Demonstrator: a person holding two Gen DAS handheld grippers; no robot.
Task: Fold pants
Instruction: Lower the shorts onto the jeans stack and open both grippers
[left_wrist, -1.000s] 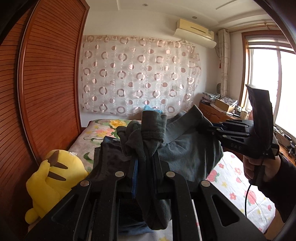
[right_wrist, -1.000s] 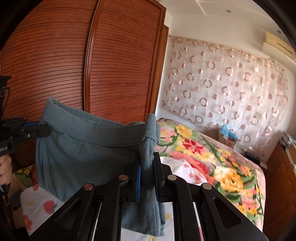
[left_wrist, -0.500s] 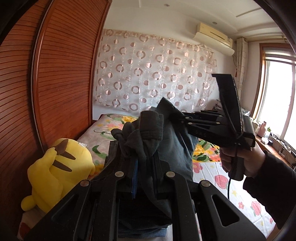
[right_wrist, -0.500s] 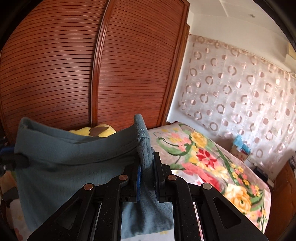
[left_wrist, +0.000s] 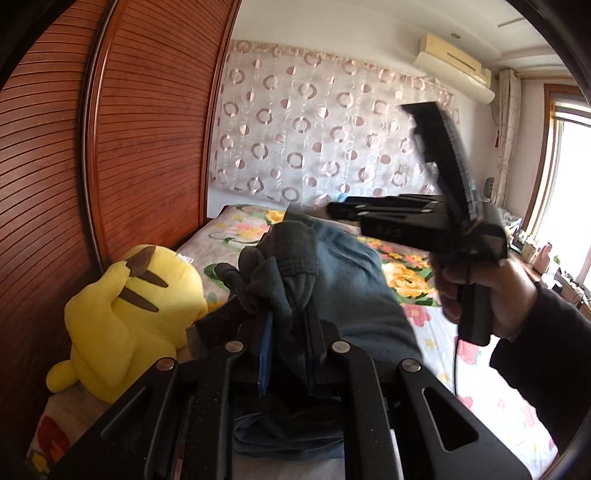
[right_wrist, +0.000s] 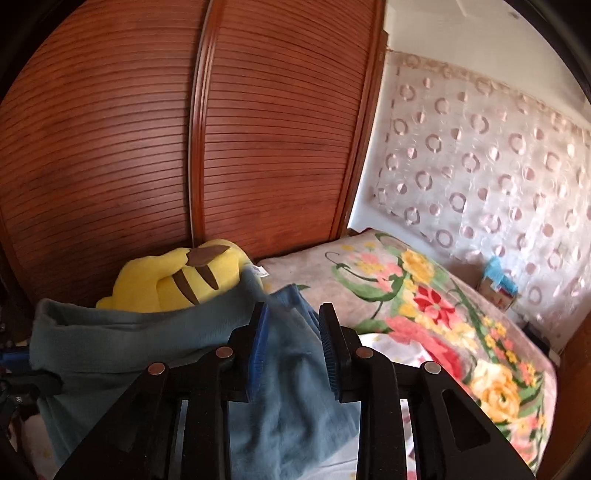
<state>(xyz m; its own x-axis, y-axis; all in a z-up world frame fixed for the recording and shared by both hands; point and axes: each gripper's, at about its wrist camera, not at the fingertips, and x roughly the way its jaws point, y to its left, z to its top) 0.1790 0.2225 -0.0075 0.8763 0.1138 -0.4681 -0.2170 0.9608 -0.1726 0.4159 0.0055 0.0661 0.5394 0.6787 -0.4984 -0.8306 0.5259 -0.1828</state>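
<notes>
The grey-blue pants (left_wrist: 354, 306) hang in the air over the bed. My left gripper (left_wrist: 288, 325) is shut on a bunched waistband end, which sticks up between its fingers. In the right wrist view my right gripper (right_wrist: 291, 321) is open, its blue pads apart, and the other end of the pants (right_wrist: 280, 373) sags loose between and below the fingers. The right gripper also shows in the left wrist view (left_wrist: 332, 210), held in a hand just above the pants.
A yellow plush toy (left_wrist: 125, 314) lies at the left by the slatted wooden wardrobe (right_wrist: 184, 147). The floral blanket (right_wrist: 424, 306) covers the bed. A patterned curtain (left_wrist: 314, 129) hangs at the back, a window (left_wrist: 569, 192) is at the right.
My right gripper has opened and let go of its end of the pants, which now droops. The two grippers have come closer together and lower.
</notes>
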